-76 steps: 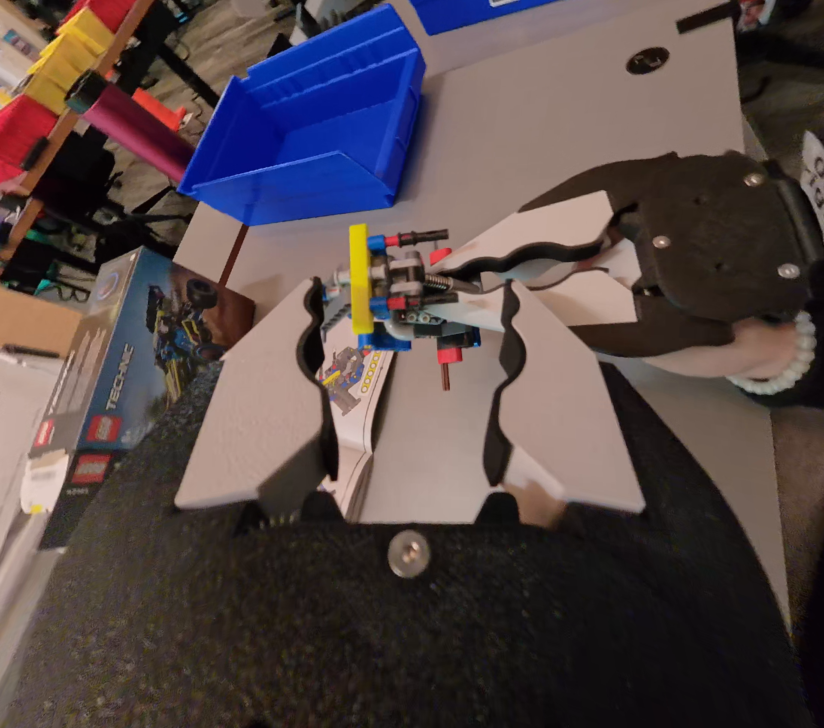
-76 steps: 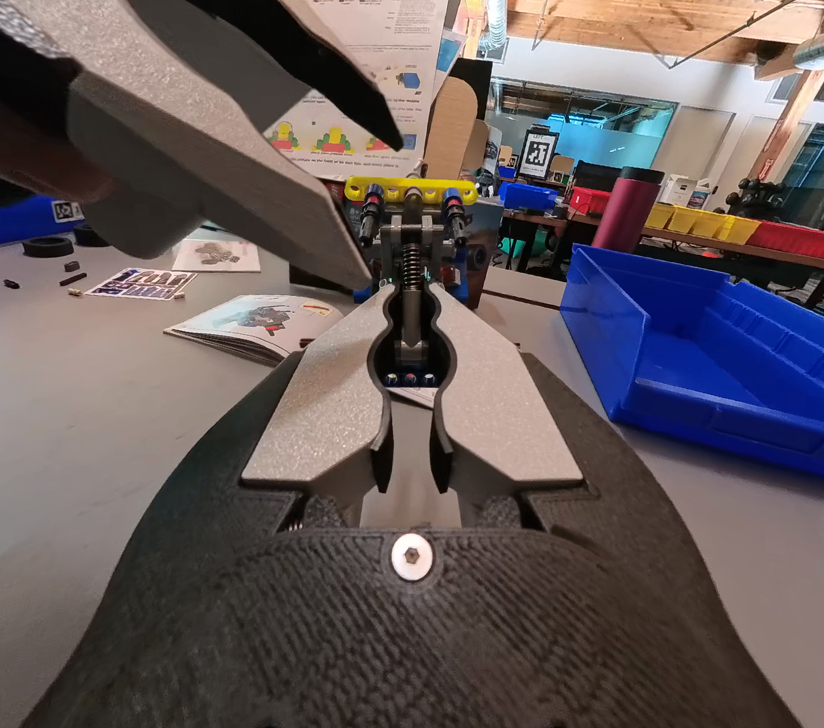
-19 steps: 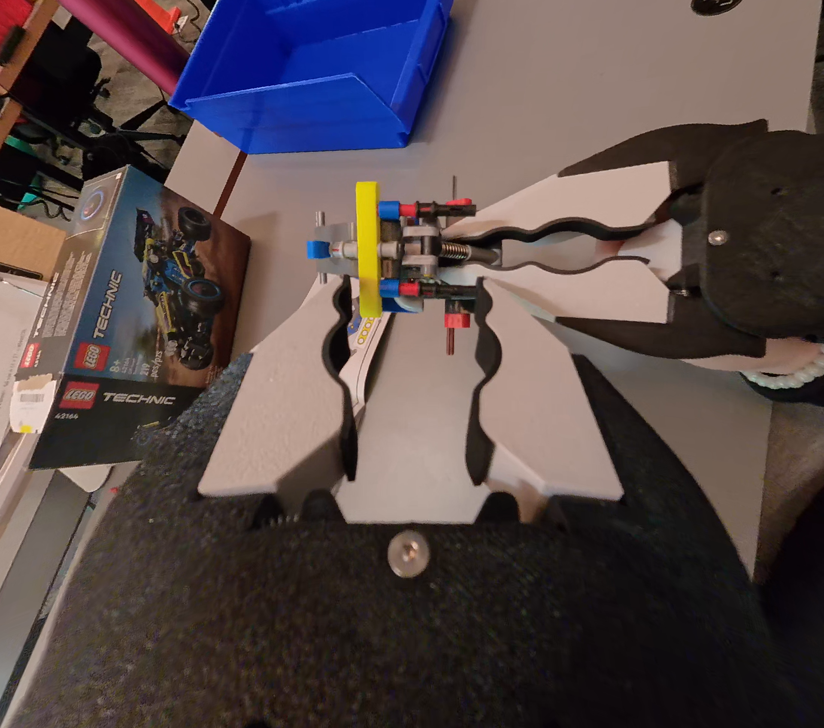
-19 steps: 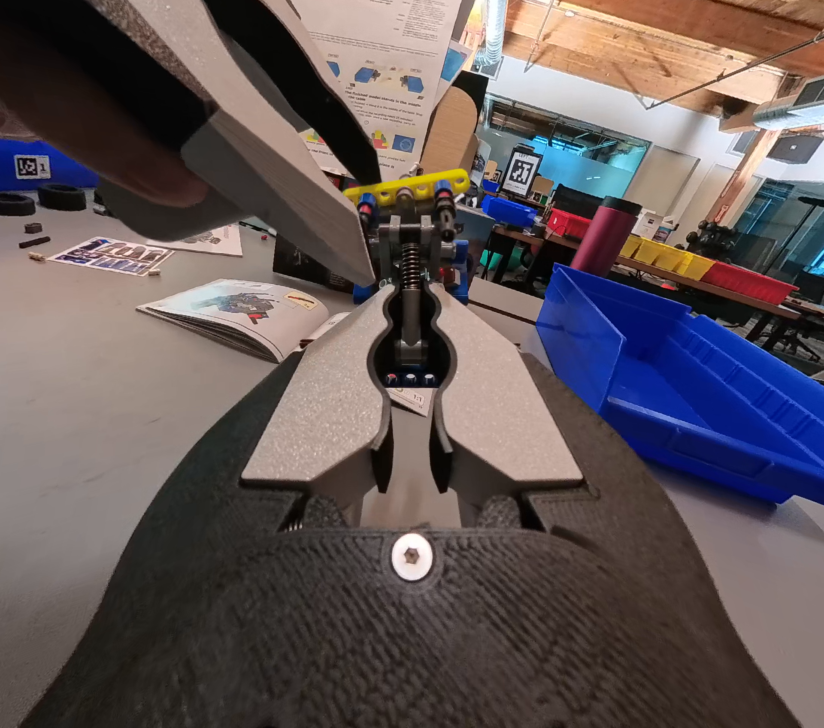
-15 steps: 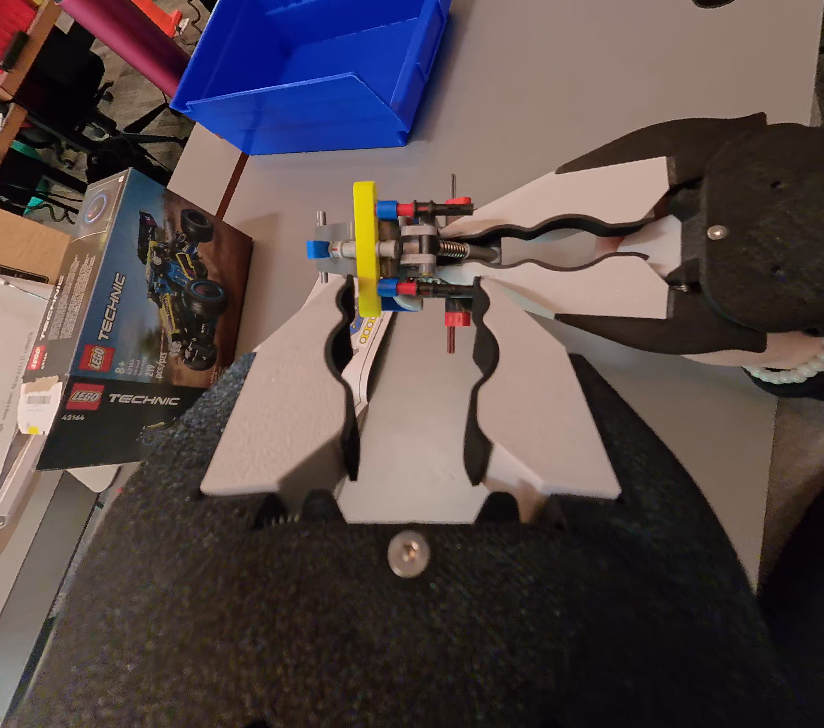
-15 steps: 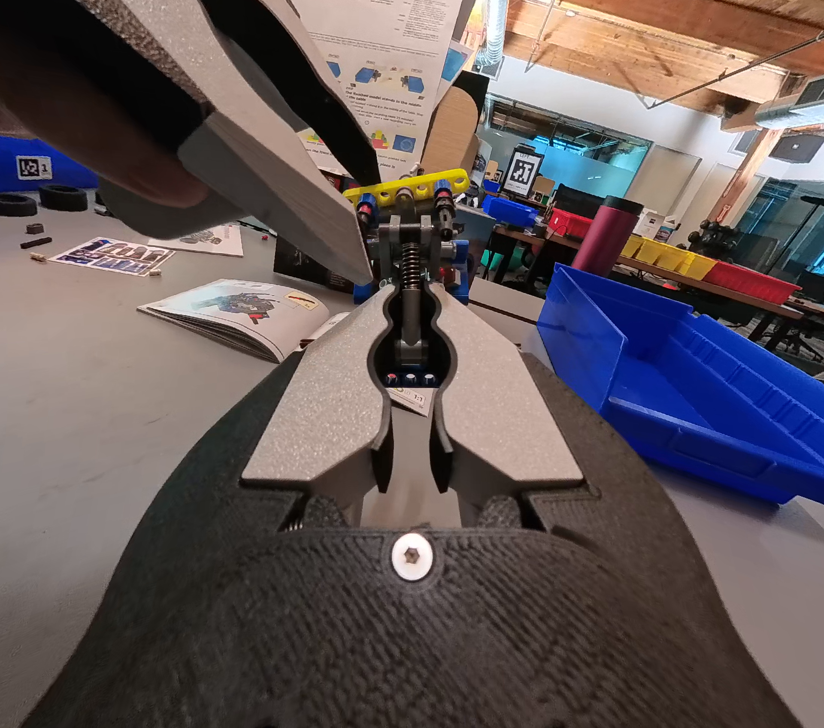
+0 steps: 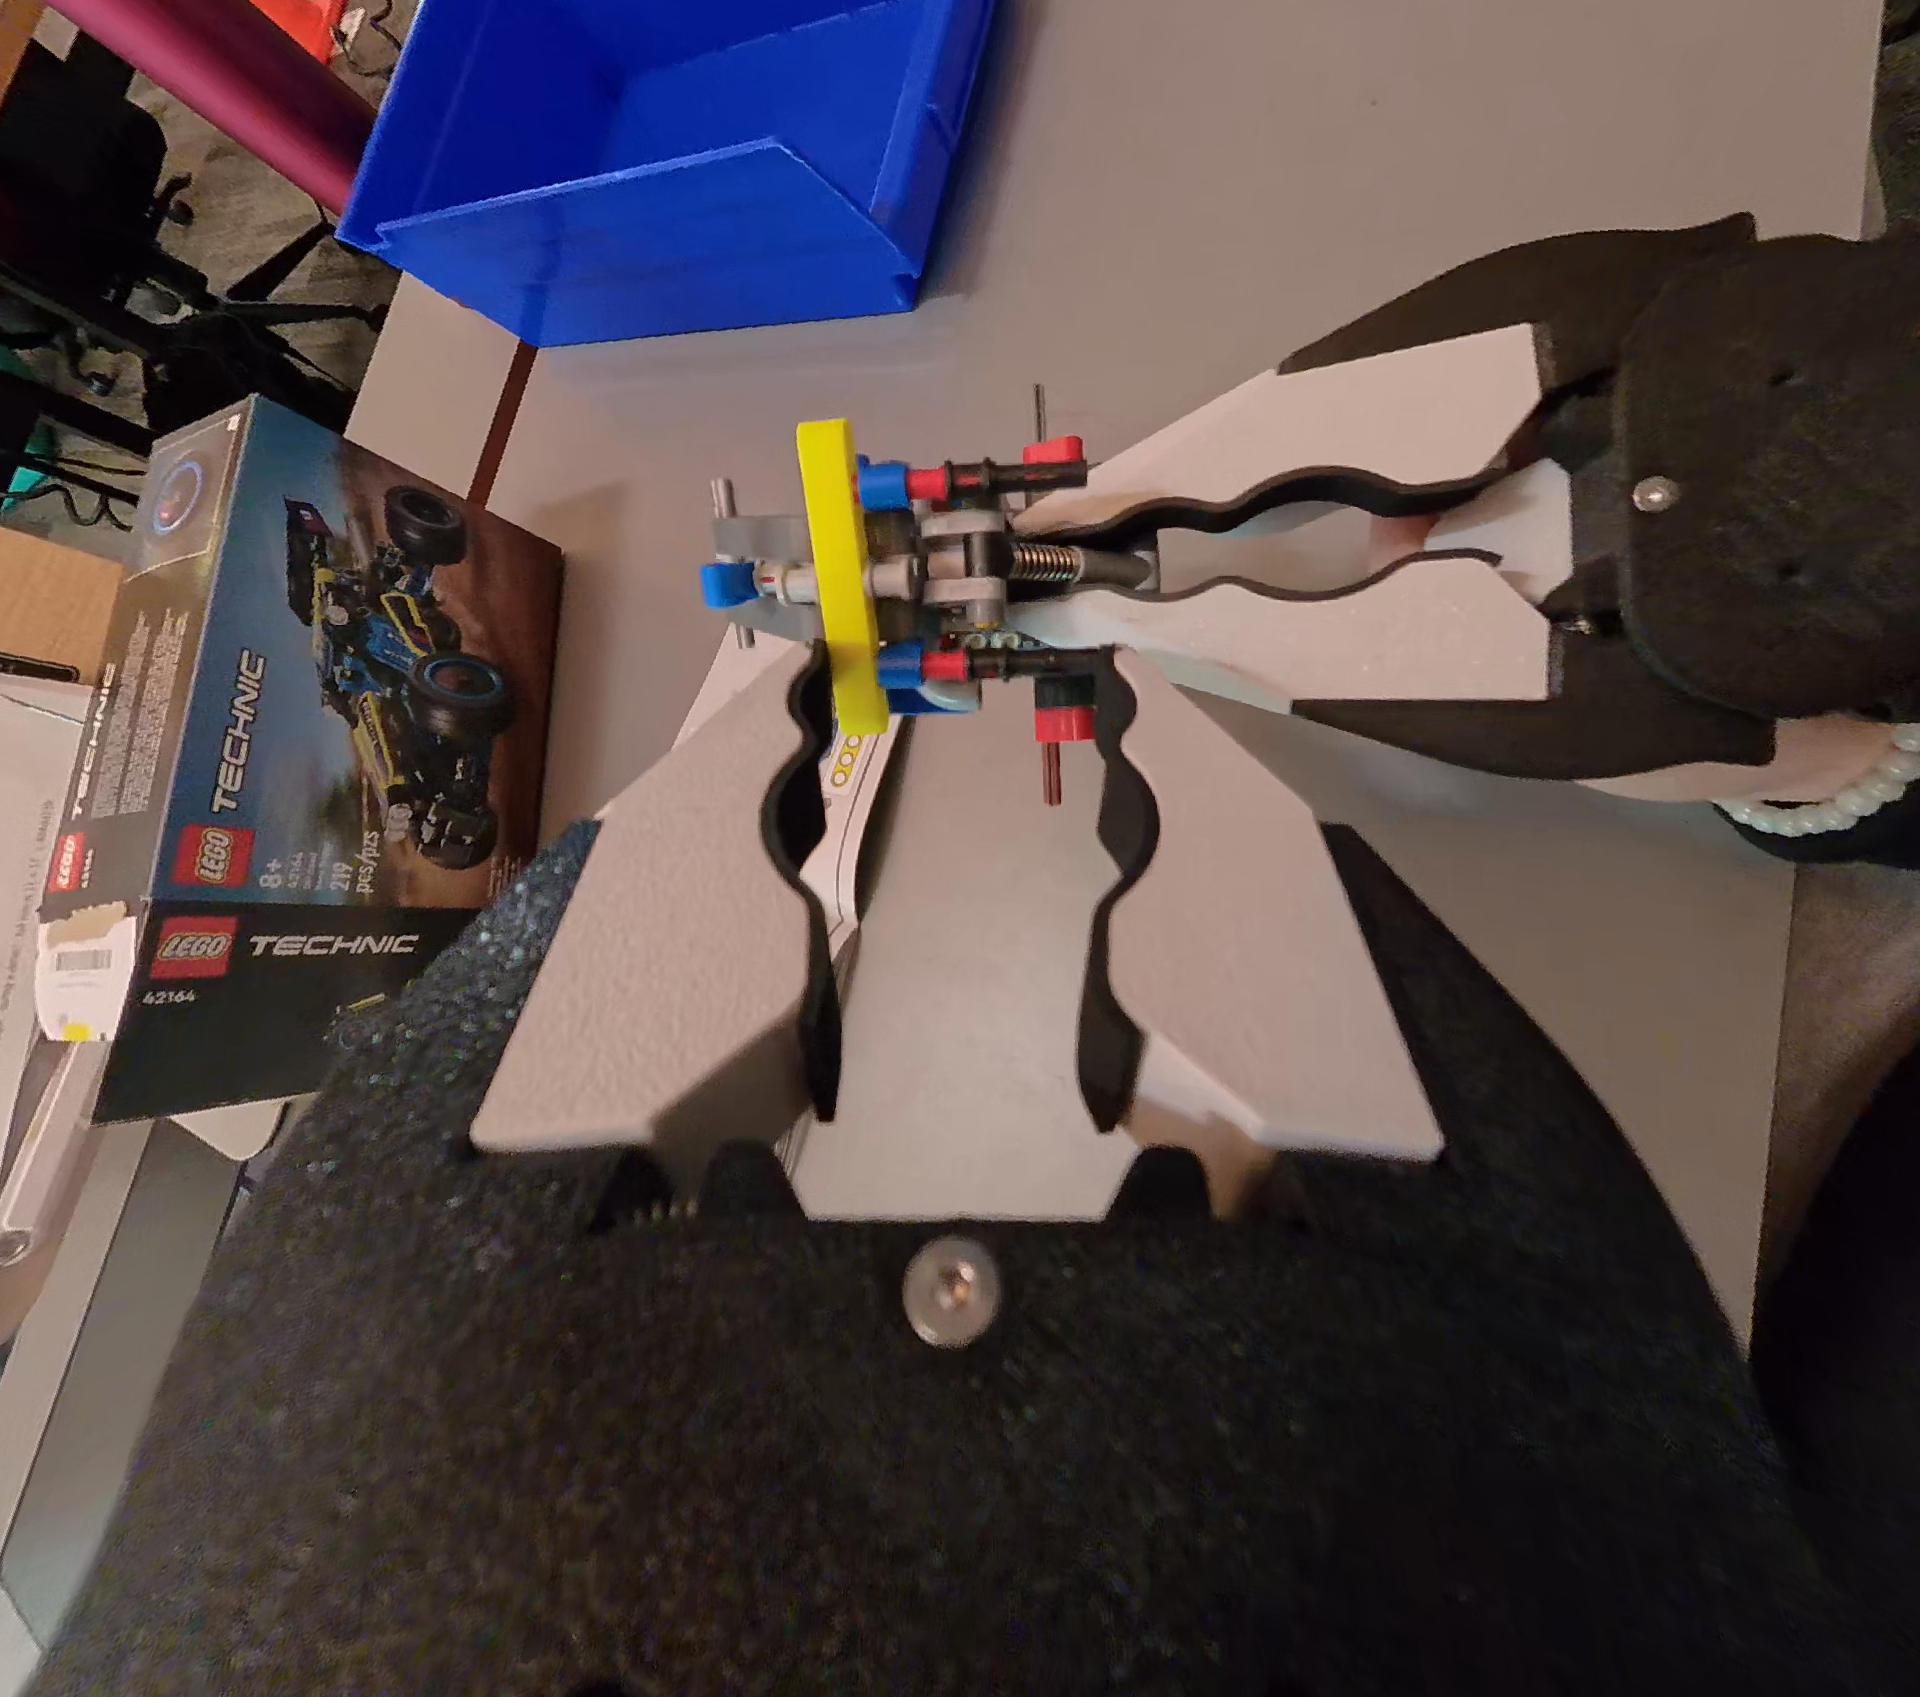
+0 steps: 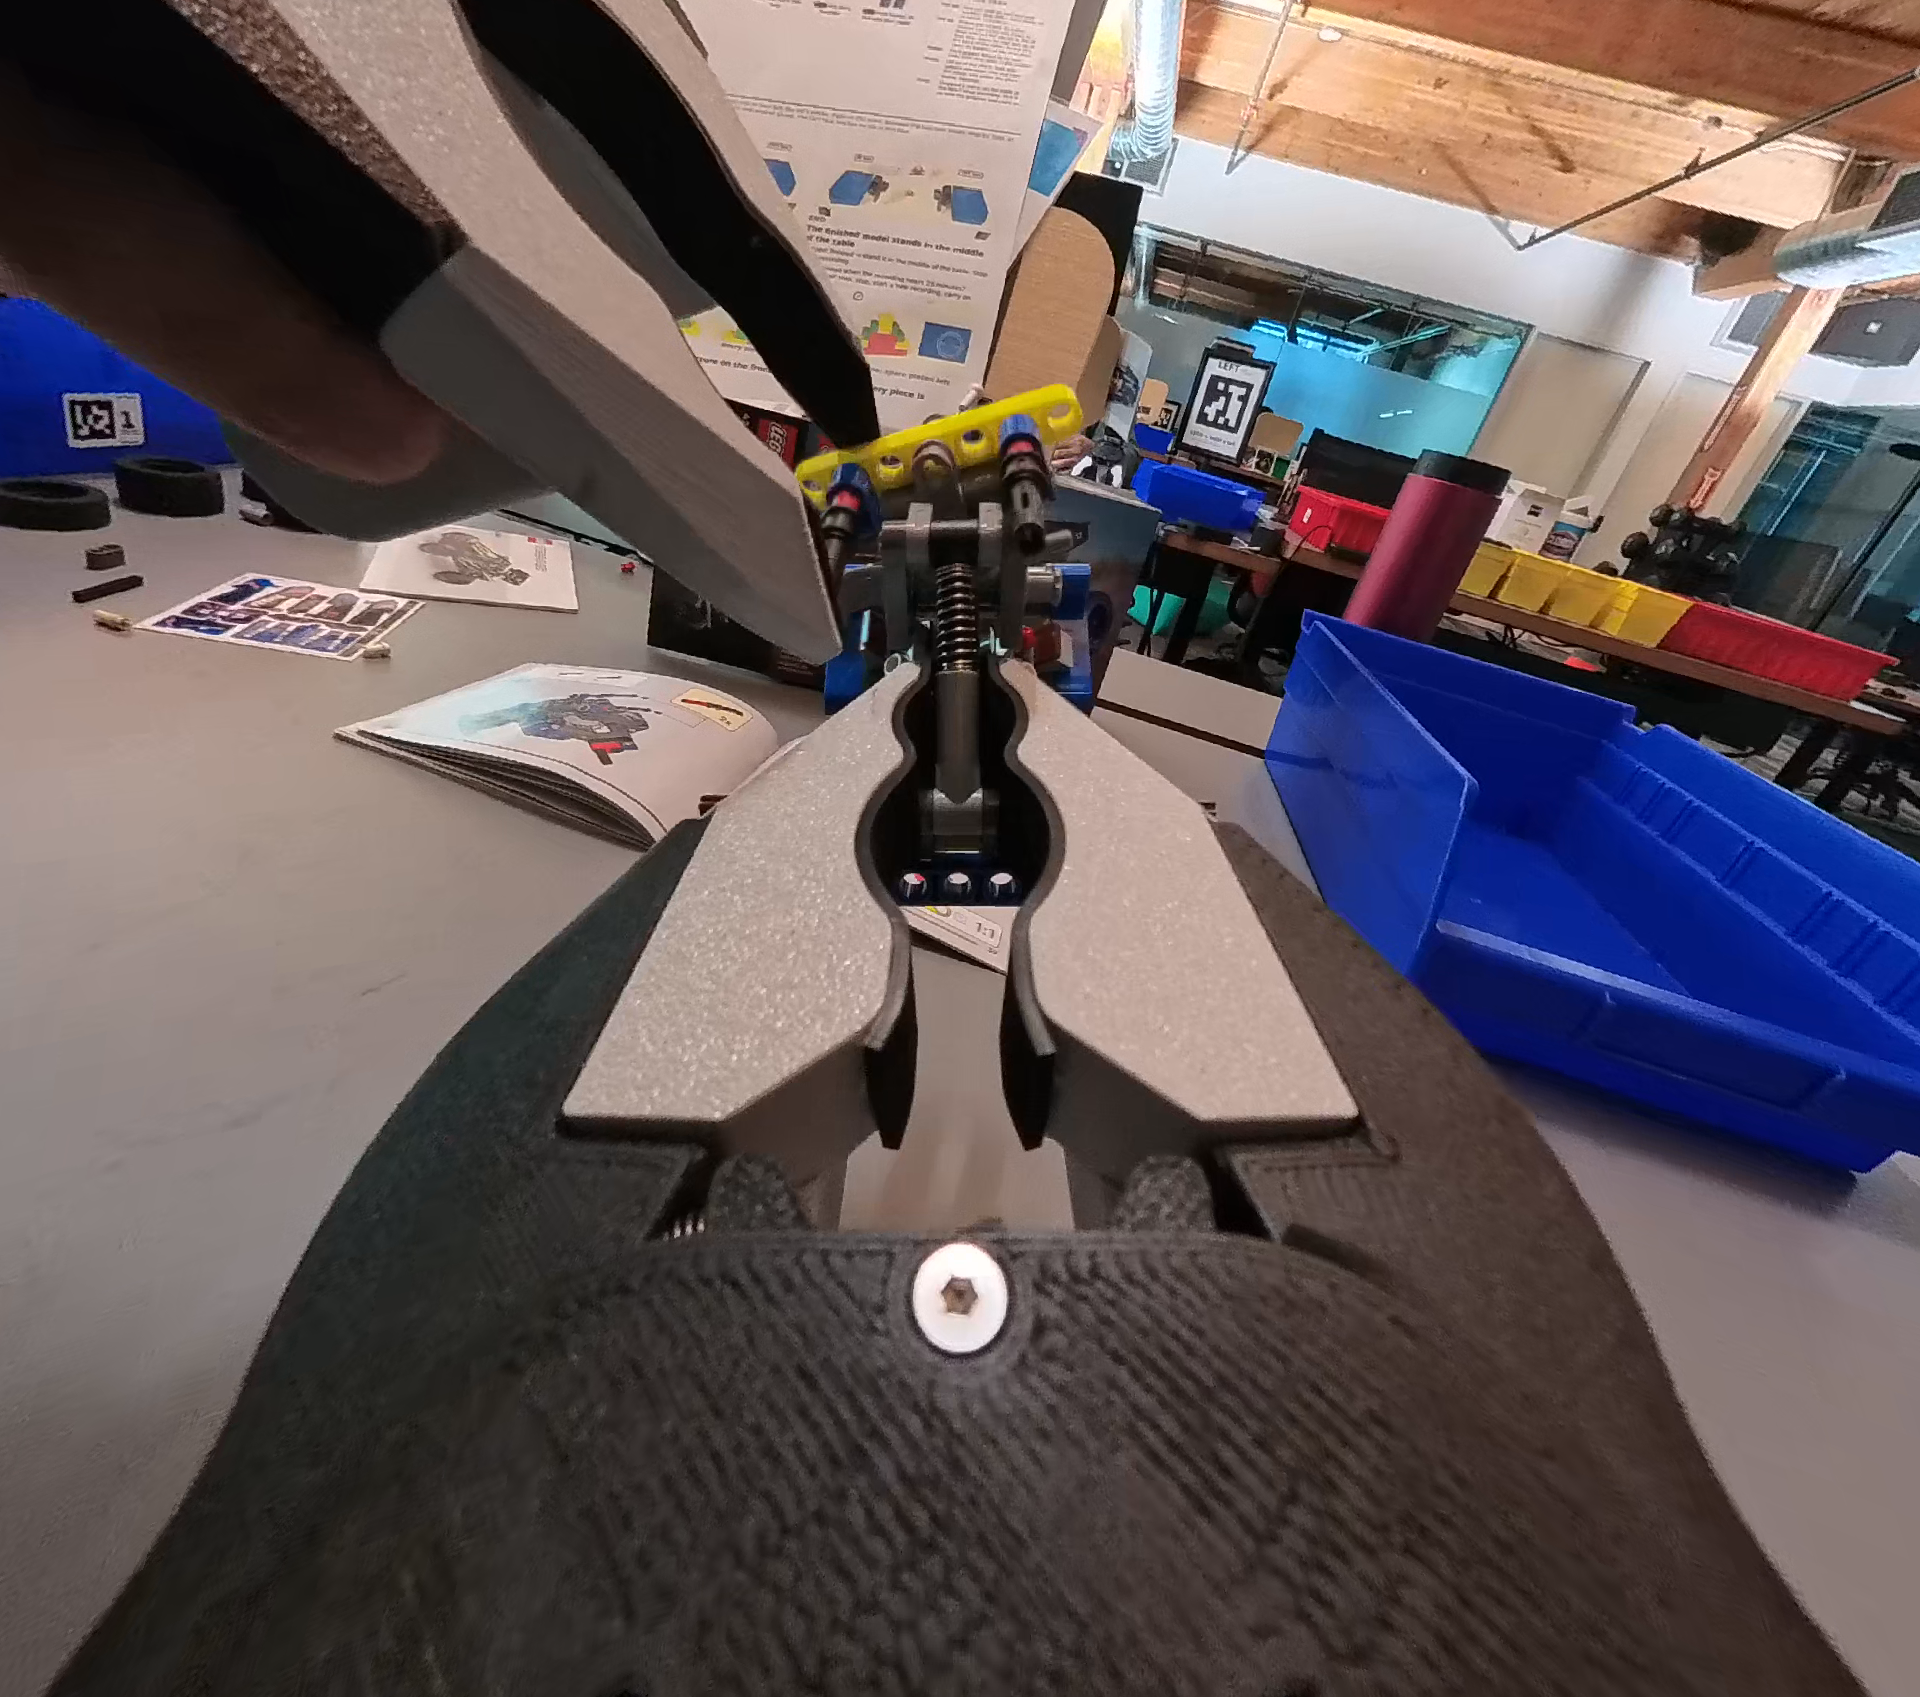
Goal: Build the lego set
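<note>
One brick model assembly (image 7: 914, 577) is held above the grey table (image 7: 1299, 141): one yellow perforated beam (image 7: 840, 577) across its front, one coiled shock absorber (image 8: 954, 608) down the middle, two black pins with blue and red collars either side, and one thin dark red axle (image 7: 1051, 769) hanging off a red bush. The right gripper (image 8: 956, 691) has its fingers drawn nearly together and clamped on the dark shaft of the shock absorber, carrying the assembly. The left gripper (image 7: 961, 691) stands part-open: its left fingertip (image 7: 805, 712) lies against the lower end of the yellow beam and its right fingertip (image 7: 1117, 712) against the black pin and red bush, so the assembly's near side sits between them; whether the pads press cannot be told. Around it: one blue bin (image 7: 707, 89) near on the table, one printed set box (image 7: 312, 712) beside the assembly, one open instruction booklet (image 8: 561, 743) under the left gripper, one sticker sheet (image 8: 275, 613), one further leaflet (image 8: 473, 572), two black tyres (image 8: 114, 494), one maroon bottle (image 8: 1423, 535), one standing instruction sheet (image 8: 894, 120).
</note>
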